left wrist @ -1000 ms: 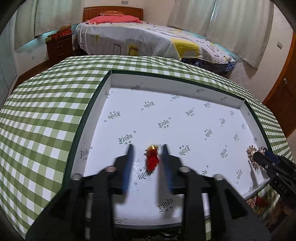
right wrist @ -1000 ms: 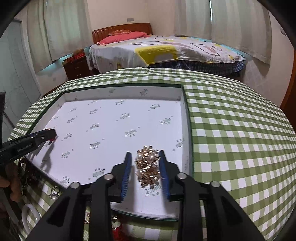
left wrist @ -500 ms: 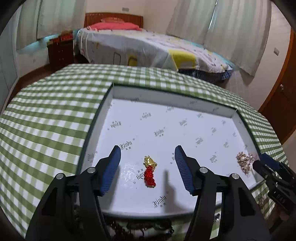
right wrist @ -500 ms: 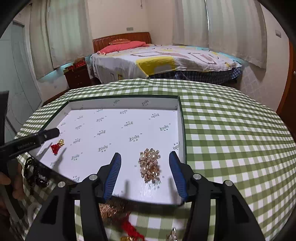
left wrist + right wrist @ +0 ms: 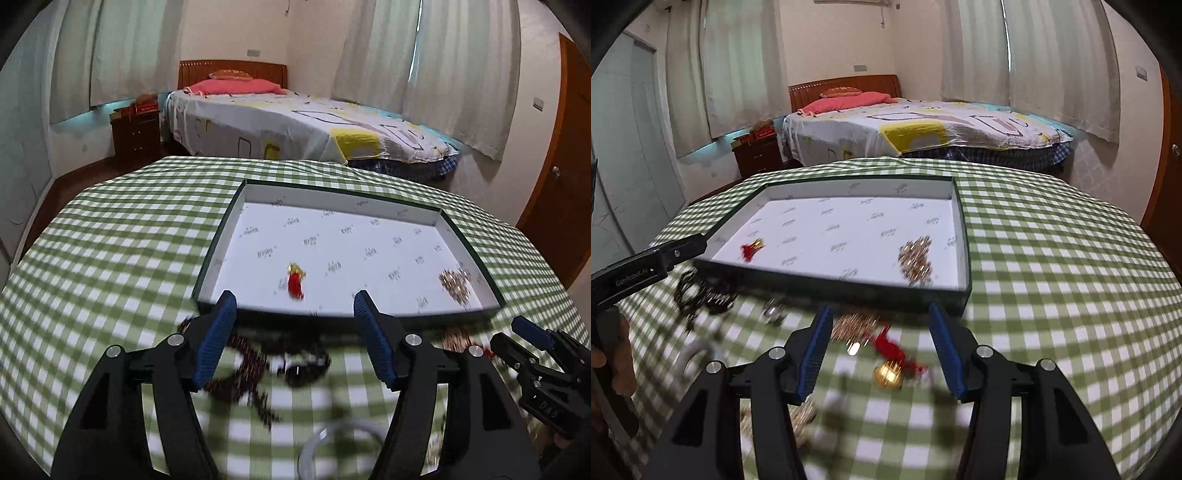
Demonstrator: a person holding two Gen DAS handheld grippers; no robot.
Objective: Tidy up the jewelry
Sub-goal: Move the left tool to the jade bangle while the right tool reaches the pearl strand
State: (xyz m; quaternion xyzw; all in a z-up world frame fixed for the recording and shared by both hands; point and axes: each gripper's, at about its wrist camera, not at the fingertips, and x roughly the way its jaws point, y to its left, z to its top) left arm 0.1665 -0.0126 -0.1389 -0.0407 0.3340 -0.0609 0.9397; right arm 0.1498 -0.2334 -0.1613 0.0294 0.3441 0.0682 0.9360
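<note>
A white-lined tray (image 5: 347, 194) with a dark green rim sits on the checked tablecloth. In it lie a red-and-gold charm (image 5: 295, 282) on the left and a gold pearl cluster (image 5: 455, 282) on the right. My left gripper (image 5: 295, 298) hovers just short of the tray's near wall with its jaws opening and nothing between them. Dark beads (image 5: 251, 365) lie under it. My right gripper (image 5: 881, 310) is open and empty above a gold bell with a red tassel (image 5: 888, 373). The same tray (image 5: 857, 186), charm (image 5: 750, 249) and cluster (image 5: 916, 258) show in the right wrist view.
Loose jewelry is scattered on the cloth in front of the tray: a gold chain pile (image 5: 853, 325), a silver piece (image 5: 772, 312), a white bangle (image 5: 340, 443). A bed (image 5: 295, 122) and a nightstand (image 5: 135, 136) stand beyond the table.
Both grippers opened, let go of the charm and the pearl cluster, and drew back out of the tray toward the near side. The two pieces stayed in the tray.
</note>
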